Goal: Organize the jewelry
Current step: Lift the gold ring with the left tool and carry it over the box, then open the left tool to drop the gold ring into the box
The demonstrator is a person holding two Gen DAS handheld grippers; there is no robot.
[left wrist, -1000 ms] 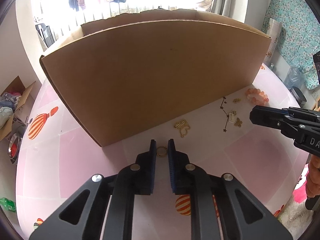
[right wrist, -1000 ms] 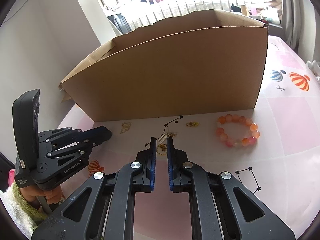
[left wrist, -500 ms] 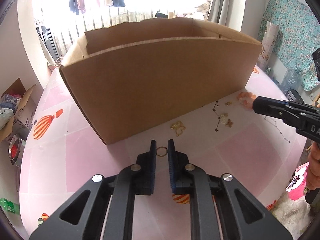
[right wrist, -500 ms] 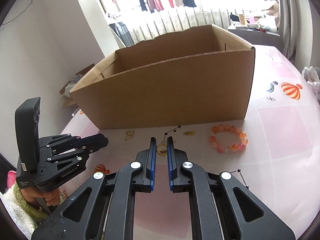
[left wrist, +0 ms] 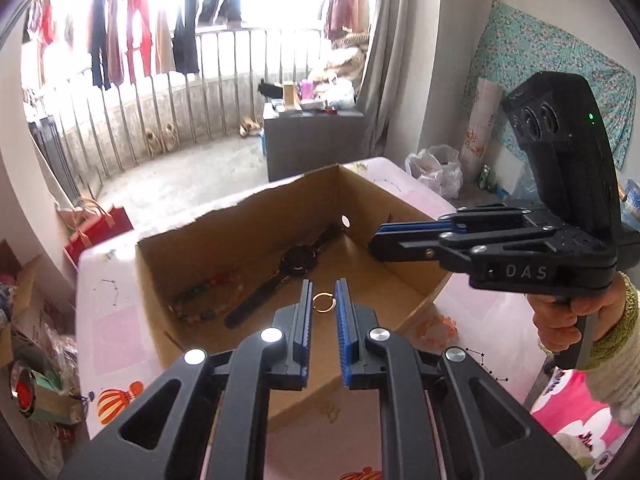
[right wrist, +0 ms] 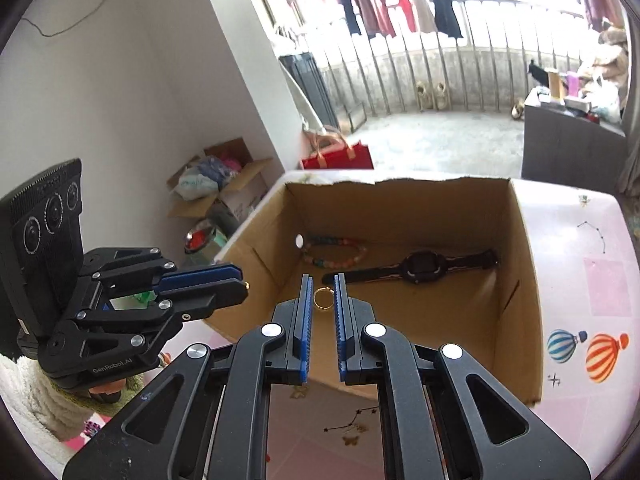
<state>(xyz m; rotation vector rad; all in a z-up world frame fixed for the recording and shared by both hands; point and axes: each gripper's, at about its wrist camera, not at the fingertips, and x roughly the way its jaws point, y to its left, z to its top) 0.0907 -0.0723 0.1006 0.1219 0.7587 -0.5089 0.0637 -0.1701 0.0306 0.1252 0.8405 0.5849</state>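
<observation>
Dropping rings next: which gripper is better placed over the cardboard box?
Probably right: the right gripper, jaws shut on a gold ring, hangs over the cardboard box floor; the left gripper sits by the side wall.

Right gripper [right wrist: 322,300]: my jaws pinch a gold ring [right wrist: 322,298] above the cardboard box [right wrist: 516,280].
Box contents: black watch [right wrist: 422,267], beaded bracelet [right wrist: 334,251].
Left gripper [right wrist: 236,286]: beside the box's left wall.

My left gripper [left wrist: 323,304] is matt black plastic with ribbed blue pads, pinching a shiny gold metal ring [left wrist: 322,303]. Cardboard box [right wrist: 516,240]: matt brown, torn rough rim. Tablecloth [right wrist: 600,280] glossy.
</observation>
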